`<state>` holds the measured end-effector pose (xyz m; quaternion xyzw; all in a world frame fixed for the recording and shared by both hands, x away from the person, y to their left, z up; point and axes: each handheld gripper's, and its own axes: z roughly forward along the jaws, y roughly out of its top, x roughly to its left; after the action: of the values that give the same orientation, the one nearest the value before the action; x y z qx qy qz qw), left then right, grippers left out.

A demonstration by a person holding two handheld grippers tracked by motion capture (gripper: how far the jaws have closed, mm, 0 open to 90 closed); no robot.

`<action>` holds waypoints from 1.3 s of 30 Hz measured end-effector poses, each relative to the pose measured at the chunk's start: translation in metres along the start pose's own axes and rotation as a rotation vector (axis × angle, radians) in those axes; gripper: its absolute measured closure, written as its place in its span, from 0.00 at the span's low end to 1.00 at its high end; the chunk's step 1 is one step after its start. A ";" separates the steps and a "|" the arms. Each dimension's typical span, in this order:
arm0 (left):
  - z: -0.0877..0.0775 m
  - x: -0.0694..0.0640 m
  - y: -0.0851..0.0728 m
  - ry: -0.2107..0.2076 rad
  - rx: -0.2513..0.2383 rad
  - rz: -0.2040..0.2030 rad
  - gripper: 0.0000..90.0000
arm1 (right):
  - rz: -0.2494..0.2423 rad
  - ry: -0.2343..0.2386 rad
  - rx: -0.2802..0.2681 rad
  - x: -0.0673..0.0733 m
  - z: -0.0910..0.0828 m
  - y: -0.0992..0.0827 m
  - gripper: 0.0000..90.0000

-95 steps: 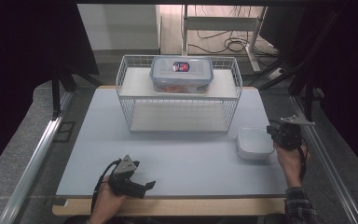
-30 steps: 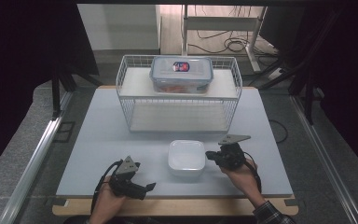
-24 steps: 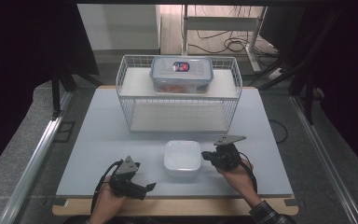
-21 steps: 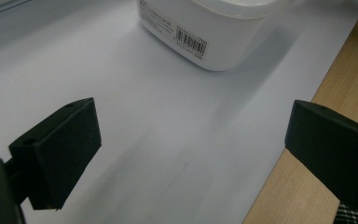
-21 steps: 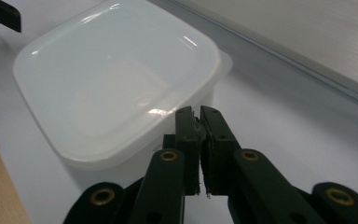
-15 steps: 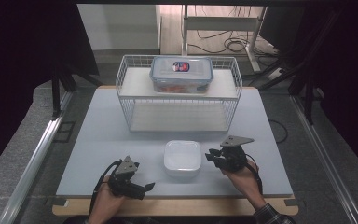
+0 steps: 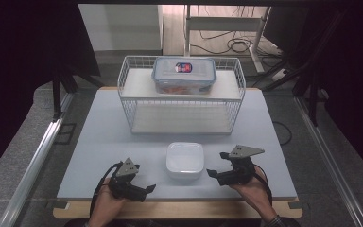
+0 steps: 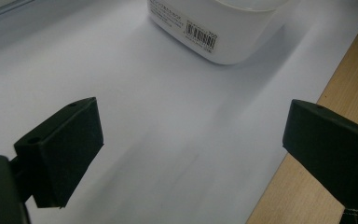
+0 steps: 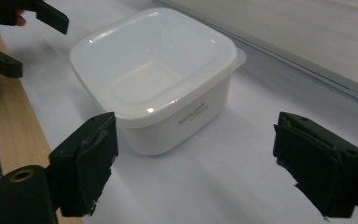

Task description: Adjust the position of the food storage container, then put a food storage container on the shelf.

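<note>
A white square lidded box (image 7: 185,160) stands on the mat near the table's front, between my two grippers. My right gripper (image 7: 217,163) sits just right of it. Its jaws have just been opening and stand wide, with nothing between them. In the right gripper view the box (image 9: 154,79) is a little ahead of the open right gripper (image 9: 193,163), free of both pads. My left gripper (image 7: 144,185) rests open at the front left, pointing toward the box. In the left gripper view the left gripper (image 8: 191,140) holds nothing, and the box (image 8: 214,28) shows a barcode label.
A white wire basket rack (image 7: 182,97) stands at the back middle, with a clear lidded food container (image 7: 183,75) on top. The pale mat (image 7: 99,132) ends at a wooden table edge (image 7: 170,208) in front. Metal rails run along both sides.
The right gripper brought the white box from the right side to the front middle, then let it go. Its jaws opened and it drew back slightly to the right. The left gripper stayed put.
</note>
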<state>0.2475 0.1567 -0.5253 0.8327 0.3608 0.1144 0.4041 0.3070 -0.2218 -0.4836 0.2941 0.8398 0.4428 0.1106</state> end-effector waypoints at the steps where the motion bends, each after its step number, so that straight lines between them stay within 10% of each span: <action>1: 0.000 0.000 0.000 -0.004 0.001 -0.006 0.05 | 0.001 -0.008 0.011 0.000 0.001 -0.001 0.12; 20: 0.002 0.007 0.026 -0.067 -0.027 -0.060 0.08 | 0.084 0.009 0.055 0.000 0.012 0.008 0.02; 39: 0.047 0.016 0.085 -0.135 -0.015 -0.038 0.17 | 0.071 0.007 0.092 -0.004 0.038 0.039 0.24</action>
<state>0.3251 0.1054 -0.4931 0.8284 0.3476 0.0533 0.4359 0.3426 -0.1809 -0.4747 0.3268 0.8488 0.4082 0.0783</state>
